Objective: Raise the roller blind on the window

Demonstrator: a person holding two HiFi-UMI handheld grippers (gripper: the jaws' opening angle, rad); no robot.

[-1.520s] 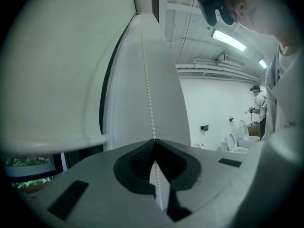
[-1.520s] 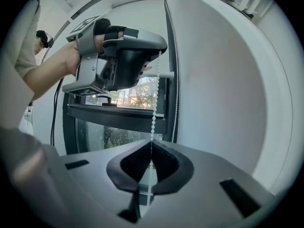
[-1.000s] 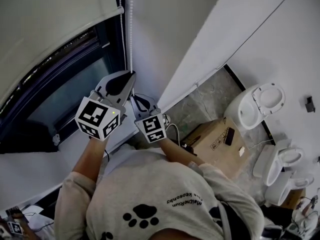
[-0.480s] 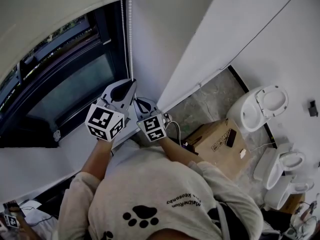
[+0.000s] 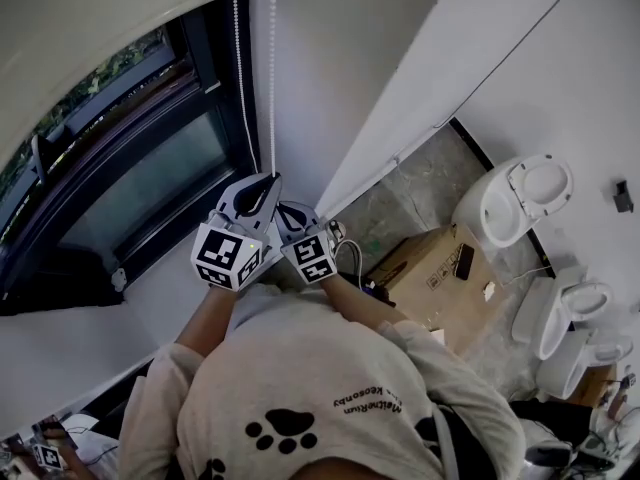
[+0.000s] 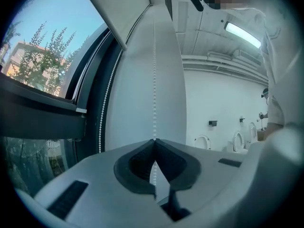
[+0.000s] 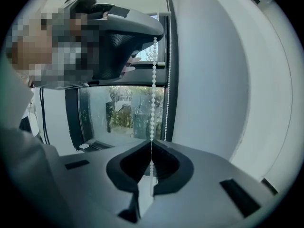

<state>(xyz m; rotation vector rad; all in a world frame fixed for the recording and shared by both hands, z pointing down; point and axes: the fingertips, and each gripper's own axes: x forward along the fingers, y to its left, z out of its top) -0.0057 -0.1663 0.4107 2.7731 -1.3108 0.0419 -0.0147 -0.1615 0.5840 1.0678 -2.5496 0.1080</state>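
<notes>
The white roller blind (image 5: 80, 18) hangs over the upper part of the dark-framed window (image 5: 130, 178); it also shows as the roller blind (image 6: 128, 8) in the left gripper view. Its bead chain (image 5: 272, 78) drops along the wall in two strands. My left gripper (image 5: 272, 178) is shut on the right-hand strand, and the bead chain (image 6: 154, 80) rises straight from its closed tips (image 6: 154, 139). Just below it, my right gripper (image 5: 281, 207) is shut on the same strand. In the right gripper view the bead chain (image 7: 153, 94) runs taut from the left gripper (image 7: 154, 34) down into the closed tips (image 7: 151, 142).
The second chain strand (image 5: 238, 68) hangs free beside the window frame. A white sill (image 5: 150, 288) lies below the glass. To the right, on the floor, stand a cardboard box (image 5: 430, 278) and several white toilets (image 5: 510, 203).
Both grippers have come down together along the wall with the chain pinched in them. The blind's lower edge has risen, and more of the window shows.
</notes>
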